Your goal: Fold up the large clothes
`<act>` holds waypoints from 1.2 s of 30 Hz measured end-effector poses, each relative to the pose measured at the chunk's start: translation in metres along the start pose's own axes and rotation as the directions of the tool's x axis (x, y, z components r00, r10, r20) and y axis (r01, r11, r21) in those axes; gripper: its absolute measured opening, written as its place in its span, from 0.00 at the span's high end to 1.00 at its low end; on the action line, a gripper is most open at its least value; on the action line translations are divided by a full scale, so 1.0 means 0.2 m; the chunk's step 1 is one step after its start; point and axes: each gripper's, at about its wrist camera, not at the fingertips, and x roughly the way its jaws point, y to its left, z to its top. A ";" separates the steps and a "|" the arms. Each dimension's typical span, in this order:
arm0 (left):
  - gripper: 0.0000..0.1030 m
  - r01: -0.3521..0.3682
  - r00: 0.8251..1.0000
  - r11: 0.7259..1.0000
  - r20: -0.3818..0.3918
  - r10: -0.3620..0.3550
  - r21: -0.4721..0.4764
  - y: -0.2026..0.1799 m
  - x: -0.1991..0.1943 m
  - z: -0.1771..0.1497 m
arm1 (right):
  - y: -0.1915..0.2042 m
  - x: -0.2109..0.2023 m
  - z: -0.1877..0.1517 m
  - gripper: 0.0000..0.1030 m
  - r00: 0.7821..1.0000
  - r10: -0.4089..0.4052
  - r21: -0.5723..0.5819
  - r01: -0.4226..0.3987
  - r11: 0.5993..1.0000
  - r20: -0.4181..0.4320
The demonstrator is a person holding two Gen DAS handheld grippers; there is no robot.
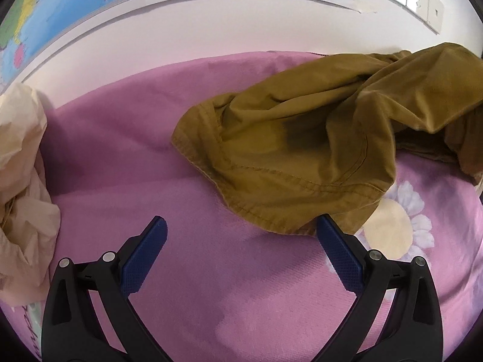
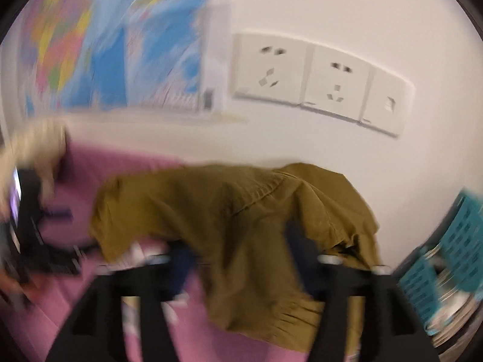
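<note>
Garment [image 1: 295, 150] is found crumpled on the pink bed sheet [image 1: 126, 157], not yet spread. Left gripper [image 1: 241, 235] is held open beside its hem; right gripper [image 2: 238, 259] straddles cloth, grip undeterminable through blur

A pink bedsheet [image 1: 126, 157] printed with a large white daisy [image 1: 401, 226] covers the surface. A crumpled beige paper bag [image 1: 21, 181] sits at its left edge, against the white wall [image 1: 211, 30]. A colourful world map [image 1: 60, 9] hangs on that wall, with a row of white wall sockets [image 2: 326, 81] to its right. At far right, blurred, stands what looks like a teal plastic basket [image 2: 452, 256].
</note>
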 end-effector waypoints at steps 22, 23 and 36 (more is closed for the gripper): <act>0.04 0.028 0.999 1.000 0.036 -0.028 0.003 0.21 0.01 0.14 | 0.41 0.16 0.29 0.95 0.996 -0.086 -0.398 0.082 0.914 0.007; 0.04 0.030 0.998 1.000 0.054 -0.030 0.001 0.23 -0.01 0.15 | 0.32 0.07 0.32 0.95 0.998 -0.056 -0.319 0.064 0.945 0.034; 0.05 0.079 0.957 0.981 0.261 -0.124 0.175 0.18 -0.18 0.26 | -0.34 -0.49 0.43 0.97 0.961 -0.103 0.117 0.075 0.990 0.257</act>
